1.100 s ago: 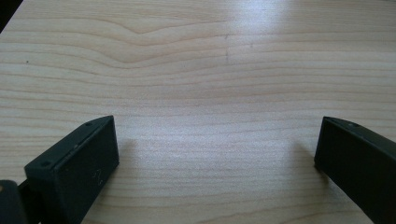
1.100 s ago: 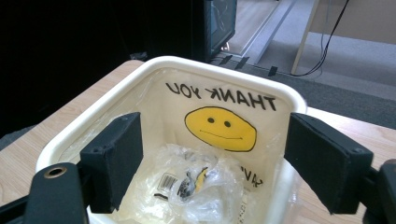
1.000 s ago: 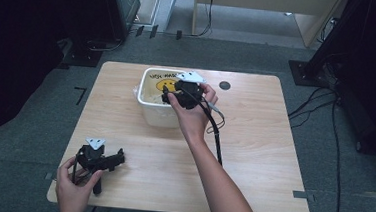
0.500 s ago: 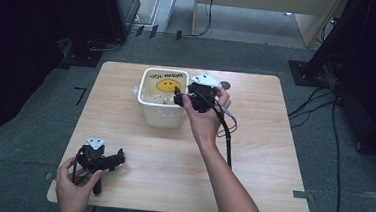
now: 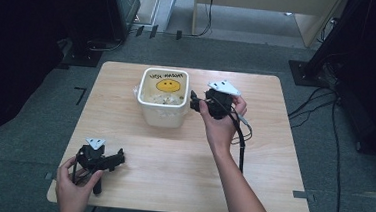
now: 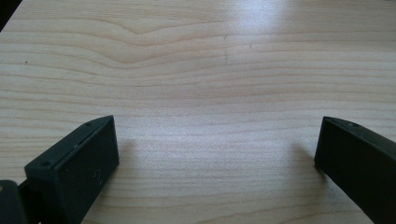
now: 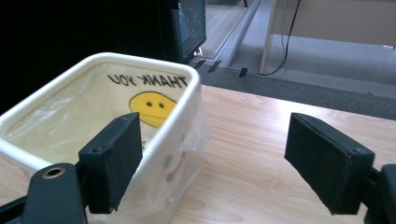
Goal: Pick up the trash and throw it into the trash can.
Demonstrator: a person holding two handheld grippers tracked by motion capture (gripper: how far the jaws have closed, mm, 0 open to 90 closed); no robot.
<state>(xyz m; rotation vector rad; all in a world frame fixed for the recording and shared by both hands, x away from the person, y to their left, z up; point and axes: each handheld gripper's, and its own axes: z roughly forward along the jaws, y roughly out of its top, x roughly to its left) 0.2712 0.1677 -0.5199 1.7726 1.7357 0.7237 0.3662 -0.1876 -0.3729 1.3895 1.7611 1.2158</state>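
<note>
Right gripper (image 5: 194,102) has drawn back from the bin (image 5: 162,104), jaws wide.

Light wooden table (image 5: 183,151), white bag-lined bin (image 5: 163,104) standing near its far edge

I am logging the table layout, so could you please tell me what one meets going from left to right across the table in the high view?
Left gripper near the front edge → white bin lined with a smiley-face bag → right gripper beside the bin's right wall.
</note>
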